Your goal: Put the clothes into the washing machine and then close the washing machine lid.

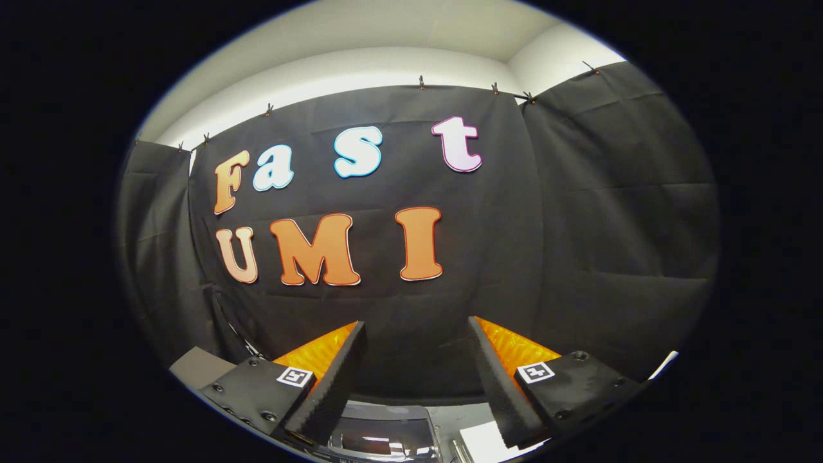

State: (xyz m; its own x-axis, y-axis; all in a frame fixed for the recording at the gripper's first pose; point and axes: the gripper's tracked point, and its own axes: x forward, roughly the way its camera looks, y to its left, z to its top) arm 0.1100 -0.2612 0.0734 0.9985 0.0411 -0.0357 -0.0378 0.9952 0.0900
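My gripper point(416, 328) is open, its two fingers spread wide with nothing between them, and it points at the black cloth wall well above the work surface. Low between the fingers I see a sliver of the washing machine point(386, 440): a dark glossy top panel with a pale rim beside it. Whether its lid is up or down cannot be told from this sliver. The left finger point(334, 379) and right finger point(498, 379) frame that sliver.
The black cloth wall point(611, 225) stands straight ahead and wraps round on both sides. A grey flat corner point(196, 366) pokes out beside the left finger. A white edge point(665, 363) shows beside the right finger.
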